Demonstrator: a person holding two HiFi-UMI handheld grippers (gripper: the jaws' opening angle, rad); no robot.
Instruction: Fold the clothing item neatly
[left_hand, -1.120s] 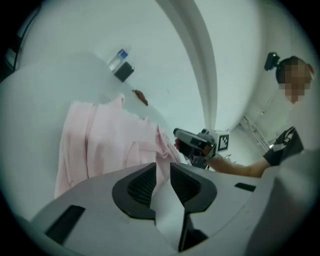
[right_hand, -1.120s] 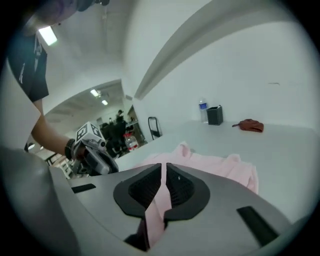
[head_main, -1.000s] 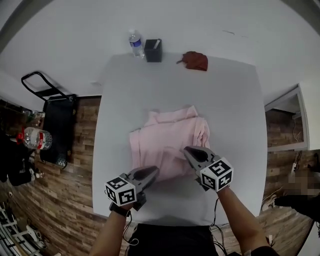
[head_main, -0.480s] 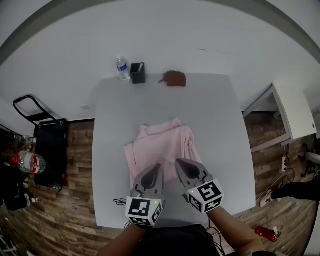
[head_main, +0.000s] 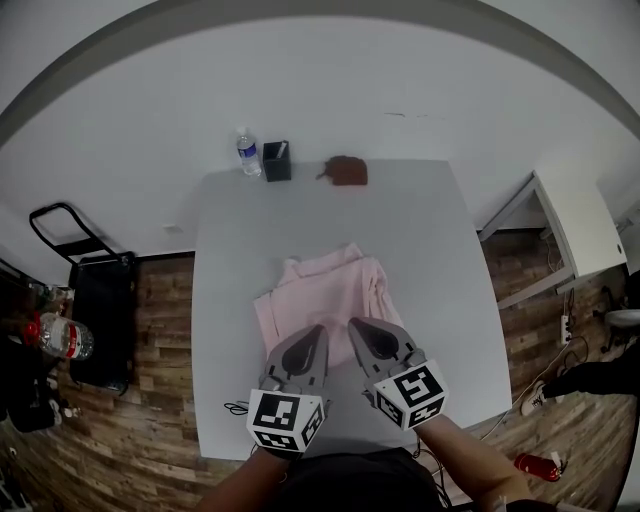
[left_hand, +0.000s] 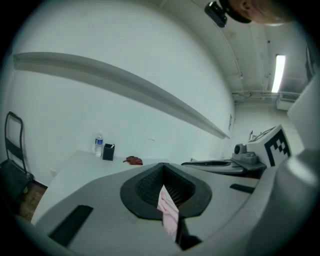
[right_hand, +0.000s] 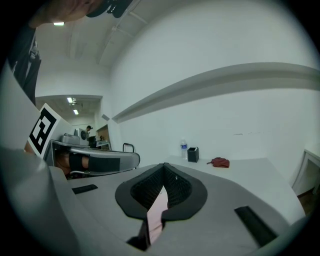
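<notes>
Pink garment (head_main: 318, 288) tight in left claw (head_main: 319, 332) and right claw (head_main: 353, 325); bottle (head_main: 249, 153), black cup (head_main: 277, 161), red cloth (head_main: 346, 171) beyond

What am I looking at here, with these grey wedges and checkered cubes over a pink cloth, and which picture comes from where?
There is no robot arm here. A person holds a grey two-jaw gripper in each hand, and the marker cubes are part of those grippers. The head view looks down from the person's head. It shows the left gripper and the right gripper side by side over the near edge of a crumpled pale pink garment on a white table. At the table's far edge are a clear plastic water bottle, a small black box-shaped holder and a dark red bundle of cloth. The other two pictures come from a camera on each gripper, looking along its jaws. In both, the jaws are shut on pink fabric, so each gripper holds part of the garment.
</notes>
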